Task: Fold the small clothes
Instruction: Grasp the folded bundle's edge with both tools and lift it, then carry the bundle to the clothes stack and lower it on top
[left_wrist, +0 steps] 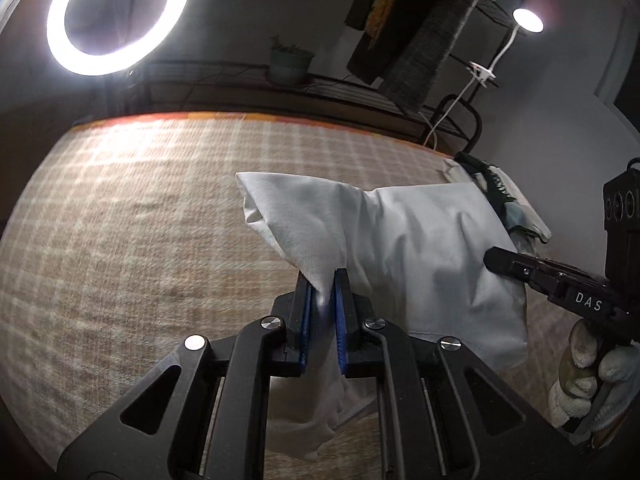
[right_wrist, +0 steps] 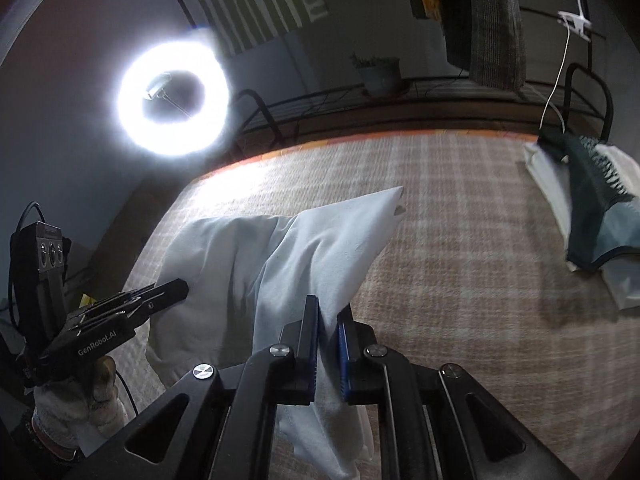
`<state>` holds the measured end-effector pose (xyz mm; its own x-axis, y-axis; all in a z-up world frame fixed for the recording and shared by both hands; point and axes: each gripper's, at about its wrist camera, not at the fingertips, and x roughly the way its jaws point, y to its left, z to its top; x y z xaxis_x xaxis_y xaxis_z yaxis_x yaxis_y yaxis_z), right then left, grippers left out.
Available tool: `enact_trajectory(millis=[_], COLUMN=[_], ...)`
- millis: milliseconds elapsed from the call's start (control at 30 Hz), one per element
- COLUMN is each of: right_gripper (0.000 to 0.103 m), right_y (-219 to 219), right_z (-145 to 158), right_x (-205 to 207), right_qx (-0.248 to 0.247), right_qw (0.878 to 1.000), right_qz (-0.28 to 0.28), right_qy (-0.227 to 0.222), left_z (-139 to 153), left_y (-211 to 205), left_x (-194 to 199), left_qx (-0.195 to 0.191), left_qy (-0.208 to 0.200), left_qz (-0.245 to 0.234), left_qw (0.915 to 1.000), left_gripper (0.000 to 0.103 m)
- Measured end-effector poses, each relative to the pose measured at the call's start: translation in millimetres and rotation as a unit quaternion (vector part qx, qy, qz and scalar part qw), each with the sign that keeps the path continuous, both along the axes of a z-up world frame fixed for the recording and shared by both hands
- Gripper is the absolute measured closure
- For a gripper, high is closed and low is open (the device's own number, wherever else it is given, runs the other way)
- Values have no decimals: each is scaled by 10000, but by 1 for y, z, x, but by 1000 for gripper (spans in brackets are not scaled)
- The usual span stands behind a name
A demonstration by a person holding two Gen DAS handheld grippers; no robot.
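Ring light (left_wrist: 118, 16) glows above checked bedcover (left_wrist: 140, 208), grey wall (left_wrist: 560, 100) behind.

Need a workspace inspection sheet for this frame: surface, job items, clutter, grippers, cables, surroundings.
Surface: checked beige cloth with an orange far edge.
Job's things: white garment lifted and bunched, held at two points.
Clutter: pile of clothes, white and dark green, at the far right of the surface.
Grippers: left gripper shut on the white garment; right gripper shut on it too.
Cables: white cable hanging from a clip by the rack.
Surroundings: ring light, potted plant, clothes on a dark rack.
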<state>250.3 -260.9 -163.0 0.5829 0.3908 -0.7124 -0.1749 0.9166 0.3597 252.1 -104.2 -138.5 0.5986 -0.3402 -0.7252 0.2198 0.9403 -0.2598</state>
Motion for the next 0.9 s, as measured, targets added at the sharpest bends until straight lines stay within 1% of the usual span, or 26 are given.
enact_trajectory(millis=[167,300,533,667,900], right_gripper=[97,97,97,97,97], right_y=[-23,-48,-97,-126,-177], right_z=[23,32,41,46,59], right_x=[-19,-36,-55,-60,-66], right_qx=[-132,-262,-375,-410,-581], right_qw=[9993,9980,9953,9939,9897], right_qz=[-177,-359,-714,-884,-1154], right_qy=[-288,-446,-527,-509,-617], left_z=[19,28,37,42,43], left_y=[-31,-59,-118,-153,-217], left_x=[-7,-11,-12,-10,4], left_qx=[-38,-61,108,92,87], left_qy=[-227,-343,-479,-513,-513], left_qz=[-205,-396,-872,-1101,-1462], left_qw=[9995,9986,9950,9926,9879], left_gripper=[95,95,95,95,95])
